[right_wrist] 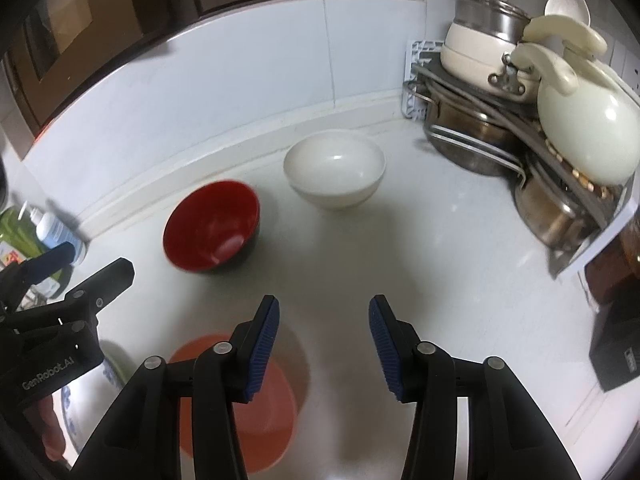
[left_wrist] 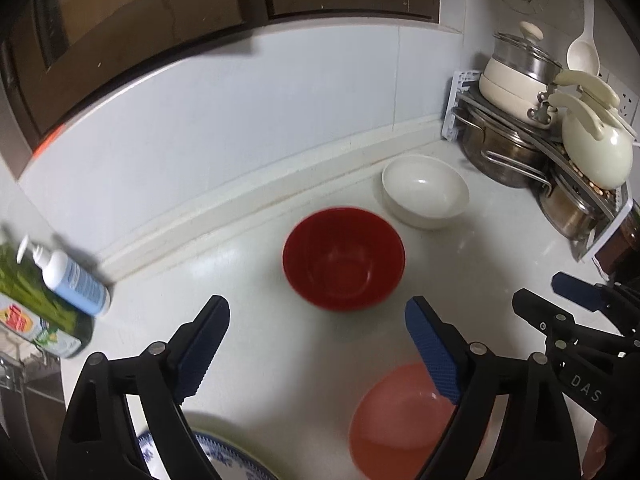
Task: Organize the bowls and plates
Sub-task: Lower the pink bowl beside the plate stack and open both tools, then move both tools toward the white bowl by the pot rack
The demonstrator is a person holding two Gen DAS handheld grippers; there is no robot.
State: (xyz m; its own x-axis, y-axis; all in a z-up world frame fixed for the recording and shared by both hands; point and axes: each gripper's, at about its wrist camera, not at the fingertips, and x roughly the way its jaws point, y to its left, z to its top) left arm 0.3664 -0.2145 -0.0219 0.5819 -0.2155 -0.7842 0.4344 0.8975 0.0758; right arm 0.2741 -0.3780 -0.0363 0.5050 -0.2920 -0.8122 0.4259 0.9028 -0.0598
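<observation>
Counter (right_wrist: pixel 440 240), pale and glossy, carries everything: a corner rack (right_wrist: pixel 520 128) stacked with steel pots and a cream kettle (right_wrist: pixel 584 140), then four loose dishes. Nearest lies a blue-patterned plate (left_wrist: pixel 224 456), just beside it an orange bowl (left_wrist: pixel 400 420); farther back stand a red bowl (left_wrist: pixel 344 258) and a white bowl (left_wrist: pixel 425 190), near each other but apart. All three bowls look empty.

Left tongs (left_wrist: pixel 318 344) stand wide apart, right tongs (right_wrist: pixel 324 344) partly apart, and nothing sits between either pair; both hover above the orange bowl. The two tools hang close together, so they could knock together reaching for one dish, and a smooth bowl rim might slip from the pads.
</observation>
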